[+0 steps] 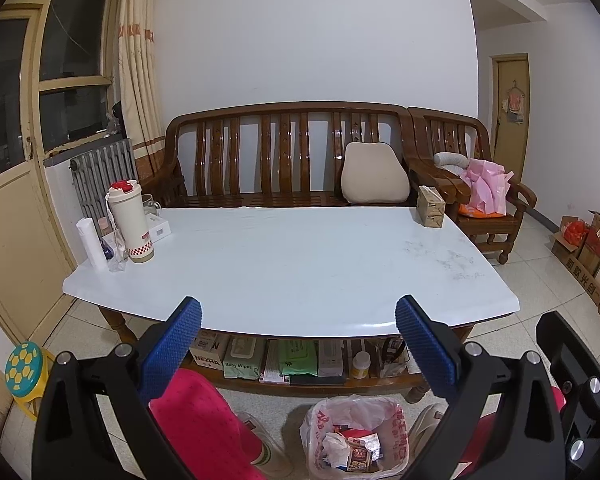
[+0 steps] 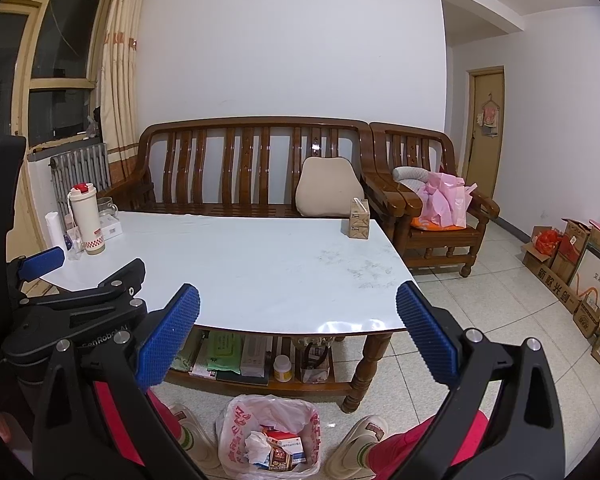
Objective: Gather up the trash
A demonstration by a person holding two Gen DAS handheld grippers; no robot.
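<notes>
Both tools released above the worktop (image 1: pixel 284 264)

Left tool (image 1: pixel 298 340) and right tool (image 2: pixel 298 338) gaped, holding nothing; the floor bin (image 2: pixel 230 444) held crumpled paper (image 2: pixel 258 446) and small cartons (image 2: pixel 286 450).

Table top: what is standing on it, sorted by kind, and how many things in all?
Flasks: 1, the white flask with a red lid
Mugs: 1, the glass mug
Boxes: 2, the white box and the brown carton
Tubes: 1, the white tube
Small bottles: 2, the pink bottle and the dark blue bottle
Total: 7; a clear item beside them is too unclear to count.
</notes>
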